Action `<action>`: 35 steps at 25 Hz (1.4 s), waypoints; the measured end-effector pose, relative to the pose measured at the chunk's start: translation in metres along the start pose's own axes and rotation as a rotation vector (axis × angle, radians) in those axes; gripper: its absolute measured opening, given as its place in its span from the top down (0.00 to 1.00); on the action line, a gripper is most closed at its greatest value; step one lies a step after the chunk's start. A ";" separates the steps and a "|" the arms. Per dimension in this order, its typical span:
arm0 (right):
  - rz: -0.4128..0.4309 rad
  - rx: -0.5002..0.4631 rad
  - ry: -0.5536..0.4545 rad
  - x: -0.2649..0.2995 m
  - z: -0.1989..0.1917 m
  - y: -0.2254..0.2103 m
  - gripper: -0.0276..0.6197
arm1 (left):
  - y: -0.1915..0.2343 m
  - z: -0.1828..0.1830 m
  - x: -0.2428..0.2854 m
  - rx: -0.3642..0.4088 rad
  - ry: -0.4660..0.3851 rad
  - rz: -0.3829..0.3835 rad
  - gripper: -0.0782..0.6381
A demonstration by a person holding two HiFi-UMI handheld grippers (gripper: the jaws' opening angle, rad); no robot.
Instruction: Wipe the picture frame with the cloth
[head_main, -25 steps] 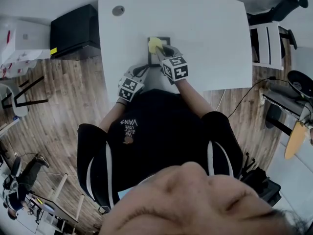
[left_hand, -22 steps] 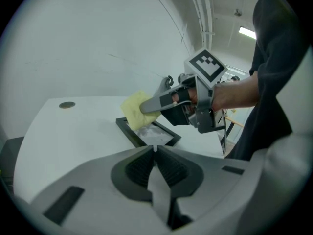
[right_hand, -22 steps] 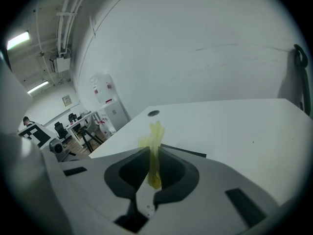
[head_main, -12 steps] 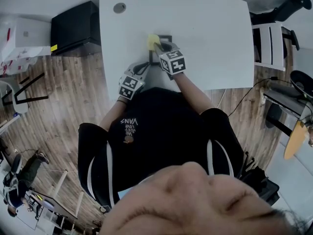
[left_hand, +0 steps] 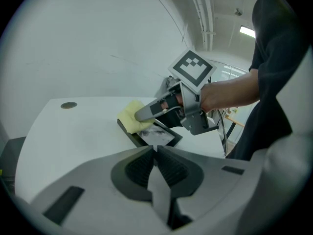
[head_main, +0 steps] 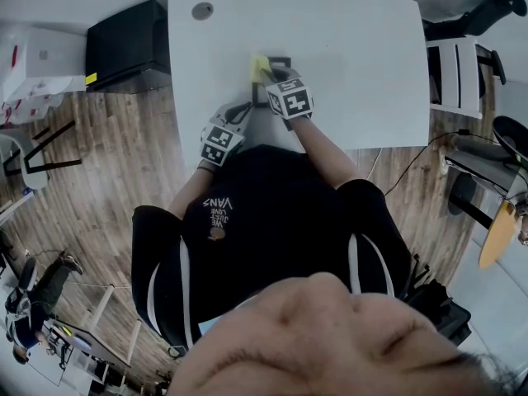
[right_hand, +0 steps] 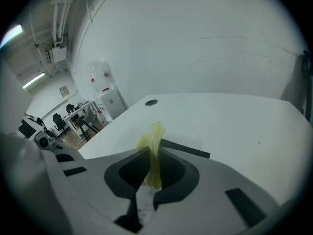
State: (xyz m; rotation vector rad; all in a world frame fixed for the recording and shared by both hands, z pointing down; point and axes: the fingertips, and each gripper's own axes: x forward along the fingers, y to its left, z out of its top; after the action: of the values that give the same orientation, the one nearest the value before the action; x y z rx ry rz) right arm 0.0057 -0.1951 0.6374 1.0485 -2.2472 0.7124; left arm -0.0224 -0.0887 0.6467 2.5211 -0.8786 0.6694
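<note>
Frame: a small rectangular picture frame [head_main: 280, 63] with a dark border, lying flat on the white worktop [head_main: 355, 48], near the edge where the person stands. In the left gripper view the frame [left_hand: 157, 136] holds a greyish picture under a shiny surface; what the picture shows cannot be made out.
Cloth: a soft, pale yellow cloth [head_main: 258, 67], crumpled, resting on the far left corner of the frame and reaching a little over that corner onto the worktop.
Right gripper: the right gripper [head_main: 270, 75] is over the frame and its fingers pinch the cloth [right_hand: 153, 153], which rises in a thin fold between them; the dark border of the frame [right_hand: 188, 150] shows just behind.
Left gripper: the left gripper [left_hand: 155, 150] has its fingers pressed together with nothing between them. It is just beside the near side of the frame; whether it touches the frame cannot be told.
Markers: each gripper carries a cube with black and white squares; no letters on them.
Writing: the word "VANS" in white on the person's black shirt [head_main: 247, 221]; the smaller lines next to it are too small to read.
Worktop: a round grey cap [head_main: 202, 11] sits near its far left corner, well apart from the frame.
</note>
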 end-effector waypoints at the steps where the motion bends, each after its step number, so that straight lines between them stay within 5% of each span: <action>1: -0.004 0.001 0.004 0.000 -0.001 -0.001 0.89 | 0.000 0.000 0.000 0.000 0.000 0.000 0.84; 35: -0.169 0.062 0.025 -0.056 -0.028 -0.077 0.89 | -0.006 -0.004 0.002 0.029 0.032 -0.022 0.84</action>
State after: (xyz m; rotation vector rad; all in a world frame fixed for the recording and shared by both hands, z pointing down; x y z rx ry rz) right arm 0.1049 -0.1916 0.6372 1.2354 -2.0974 0.7222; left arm -0.0180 -0.0837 0.6497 2.5348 -0.8355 0.7180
